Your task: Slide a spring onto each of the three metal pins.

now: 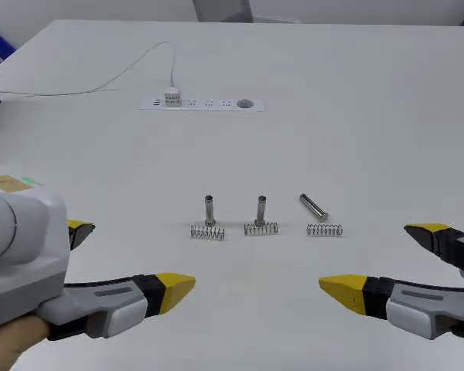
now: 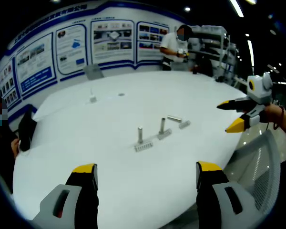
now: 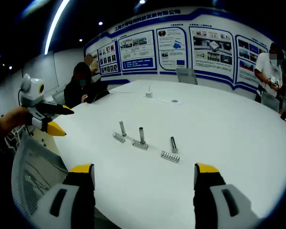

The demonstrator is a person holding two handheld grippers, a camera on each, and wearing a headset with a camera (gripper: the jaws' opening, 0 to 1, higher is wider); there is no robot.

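Left gripper (image 1: 131, 259) and right gripper (image 1: 369, 257): mine, both wide, empty. Three metal pins (image 1: 261, 209), bare (rightmost lies flat); springs (image 1: 261, 229) just nearside each; power strip (image 1: 203, 103) far.

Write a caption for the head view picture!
Left gripper and right gripper, both open, face three pins and three springs.

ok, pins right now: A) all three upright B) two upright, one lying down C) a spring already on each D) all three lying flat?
B: in the head view the left pin and middle pin stand upright and the right pin lies on its side. The springs lie loose on the table in front of them.
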